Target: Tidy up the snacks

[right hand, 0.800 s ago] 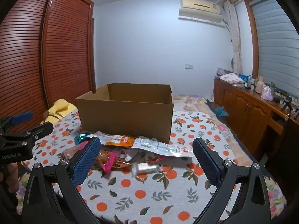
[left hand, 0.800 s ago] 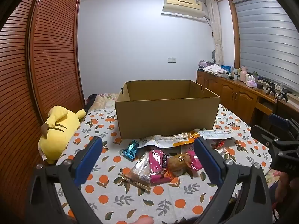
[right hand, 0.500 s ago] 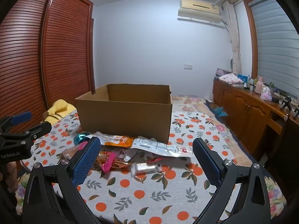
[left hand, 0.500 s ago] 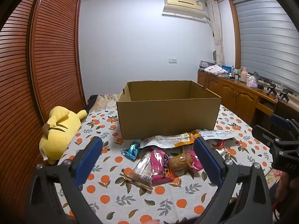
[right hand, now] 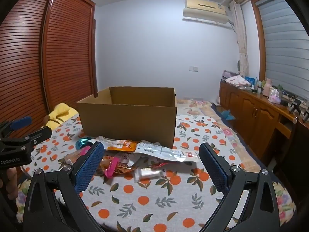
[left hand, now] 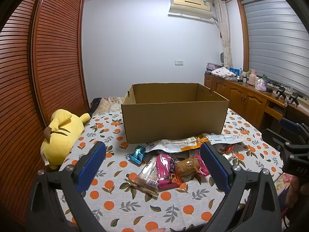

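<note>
Both tools empty, jaws wide: left tool (left hand: 152,160), right tool (right hand: 151,162), hovering over the bed's near edge. Risk: snack pile (left hand: 170,166) overlaps, so one grab may drag a neighbour; crinkly film could slip. Wrappers, left to right: teal, clear, pink, orange-white, lying before the open cardboard box (left hand: 173,116).

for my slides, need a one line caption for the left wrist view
Open left gripper faces snack packets heaped before a cardboard box.
</note>
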Demonstrator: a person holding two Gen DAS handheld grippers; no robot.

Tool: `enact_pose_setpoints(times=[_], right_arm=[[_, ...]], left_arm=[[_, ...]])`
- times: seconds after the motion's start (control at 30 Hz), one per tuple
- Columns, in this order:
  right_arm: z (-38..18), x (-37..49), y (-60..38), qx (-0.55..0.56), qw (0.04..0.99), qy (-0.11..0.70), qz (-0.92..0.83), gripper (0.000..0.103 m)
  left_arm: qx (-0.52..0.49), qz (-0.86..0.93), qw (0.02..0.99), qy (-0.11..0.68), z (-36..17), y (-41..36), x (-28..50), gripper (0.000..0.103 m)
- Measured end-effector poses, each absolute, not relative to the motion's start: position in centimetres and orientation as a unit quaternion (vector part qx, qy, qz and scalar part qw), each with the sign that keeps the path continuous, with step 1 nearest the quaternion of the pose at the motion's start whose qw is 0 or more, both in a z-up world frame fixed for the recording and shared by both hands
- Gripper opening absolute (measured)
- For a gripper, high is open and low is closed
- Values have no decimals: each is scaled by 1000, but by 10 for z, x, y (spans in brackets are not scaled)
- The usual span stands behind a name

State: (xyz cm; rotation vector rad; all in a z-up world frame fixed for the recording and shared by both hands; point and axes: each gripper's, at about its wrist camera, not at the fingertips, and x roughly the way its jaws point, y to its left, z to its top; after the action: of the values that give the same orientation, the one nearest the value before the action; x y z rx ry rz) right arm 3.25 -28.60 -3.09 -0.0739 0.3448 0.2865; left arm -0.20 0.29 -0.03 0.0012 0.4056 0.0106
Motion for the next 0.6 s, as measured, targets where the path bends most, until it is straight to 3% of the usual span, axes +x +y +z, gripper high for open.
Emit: enact_pose_setpoints(times=[0.6], right_arm=[[-32, 33, -292, -36, 974, 171, 142, 101]], left_arm=[[-2, 2, 980, 198, 4, 6, -5, 99]])
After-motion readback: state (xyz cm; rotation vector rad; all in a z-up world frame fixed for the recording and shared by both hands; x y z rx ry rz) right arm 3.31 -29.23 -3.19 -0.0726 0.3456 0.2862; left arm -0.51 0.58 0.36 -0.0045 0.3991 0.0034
